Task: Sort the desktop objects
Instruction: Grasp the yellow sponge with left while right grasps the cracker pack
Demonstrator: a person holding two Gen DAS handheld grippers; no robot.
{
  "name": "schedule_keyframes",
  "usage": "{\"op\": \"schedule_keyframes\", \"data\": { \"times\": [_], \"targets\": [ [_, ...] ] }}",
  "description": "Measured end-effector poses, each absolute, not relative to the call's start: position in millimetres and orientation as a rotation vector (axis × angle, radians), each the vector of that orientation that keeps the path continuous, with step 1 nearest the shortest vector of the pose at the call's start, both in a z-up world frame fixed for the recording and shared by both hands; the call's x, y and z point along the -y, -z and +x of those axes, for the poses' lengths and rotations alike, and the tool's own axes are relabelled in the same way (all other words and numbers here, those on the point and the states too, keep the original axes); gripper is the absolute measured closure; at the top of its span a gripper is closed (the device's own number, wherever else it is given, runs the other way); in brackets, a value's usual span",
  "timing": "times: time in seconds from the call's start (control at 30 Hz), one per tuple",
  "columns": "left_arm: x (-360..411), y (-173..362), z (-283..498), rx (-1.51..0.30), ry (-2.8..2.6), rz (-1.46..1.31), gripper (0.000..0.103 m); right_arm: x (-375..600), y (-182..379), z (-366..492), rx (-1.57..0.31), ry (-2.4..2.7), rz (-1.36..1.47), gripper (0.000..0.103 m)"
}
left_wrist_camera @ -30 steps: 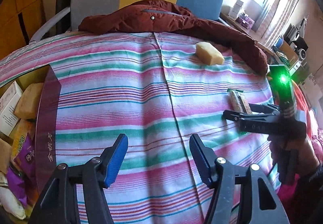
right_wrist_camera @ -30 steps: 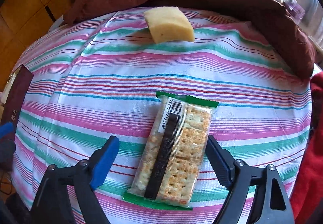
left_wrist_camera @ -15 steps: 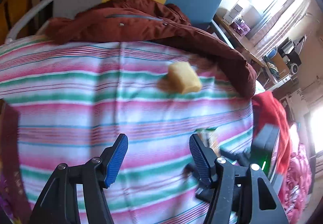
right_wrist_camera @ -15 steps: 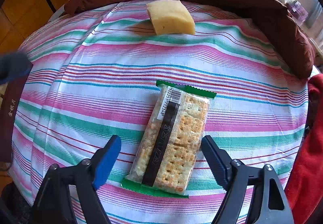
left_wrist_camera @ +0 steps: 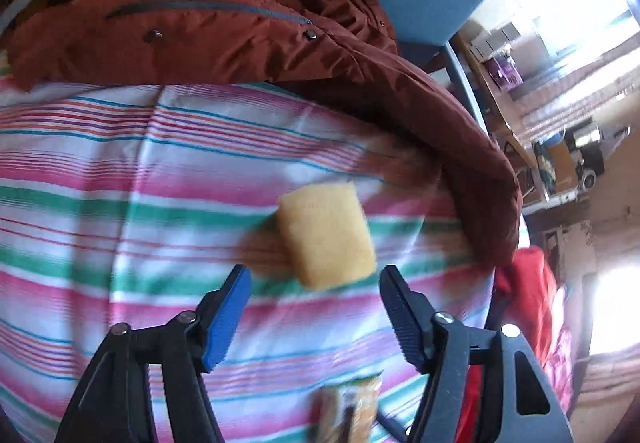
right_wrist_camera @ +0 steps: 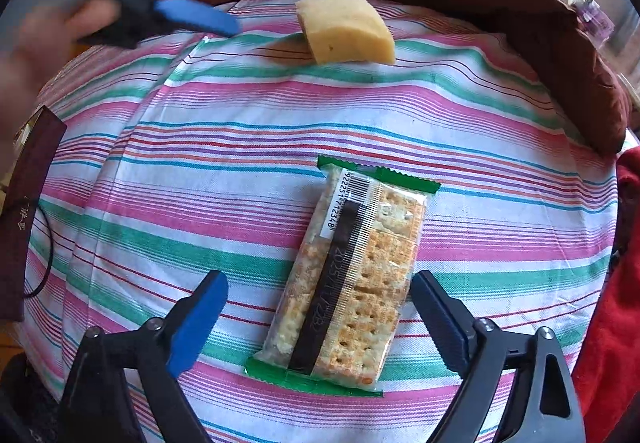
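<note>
Sponge position: yellow sponge (left_wrist_camera: pixel 326 233) lies on the striped cloth (left_wrist_camera: pixel 120 203), just ahead of the left gripper's fingertips; in the right wrist view it sits at 12 o'clock, near the far edge of the cloth. One second ago it appeared small, at 2 o'clock in the left wrist view; it now fills the centre of that view.
Left gripper: left gripper (left_wrist_camera: pixel 314 279) has its jaws opening; nothing is between them, and the pads touch nothing. In the right wrist view it appears blurred at 11 o'clock, held by a hand (right_wrist_camera: pixel 44 39), with one blue fingertip just left of the sponge. One second ago only a sliver of it showed at the left edge of that view.
Cracker pack position: cracker pack (right_wrist_camera: pixel 348 275) in clear wrap with green ends lies flat on the cloth, lengthwise between the right gripper's fingers. Its place on the cloth is unchanged from one second ago. In the left wrist view only its blurred top shows at 6 o'clock.
Right gripper: right gripper (right_wrist_camera: pixel 320 293) has its jaws opening; the pads stand clear of the pack on both sides, wider apart than half a second ago.
Jacket: brown jacket (left_wrist_camera: pixel 224 27) lies along the far edge of the cloth, from 10 to 3 o'clock, behind the sponge.
Box: dark red box (right_wrist_camera: pixel 24 203) sits at 9 o'clock in the right wrist view, at the cloth's left edge.
</note>
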State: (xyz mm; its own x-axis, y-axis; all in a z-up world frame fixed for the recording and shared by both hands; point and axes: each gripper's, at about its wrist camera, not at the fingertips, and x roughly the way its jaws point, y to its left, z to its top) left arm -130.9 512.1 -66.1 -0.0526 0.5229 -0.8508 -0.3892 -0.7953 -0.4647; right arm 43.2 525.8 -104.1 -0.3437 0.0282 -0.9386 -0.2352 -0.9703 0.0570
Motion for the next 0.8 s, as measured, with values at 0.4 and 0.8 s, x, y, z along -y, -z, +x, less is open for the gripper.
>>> {"op": "schedule_keyframes", "data": {
  "times": [0.4, 0.8],
  "targets": [
    [-569, 96, -149, -0.086, -1.935, -1.628, 0.04, -510, 113, 32, -0.244, -2.441, -1.724, 0.005],
    [-513, 84, -134, -0.142, -1.94, -1.576, 0.047, -495, 116, 38, -0.219, -2.467, -1.717, 0.007]
  ]
}}
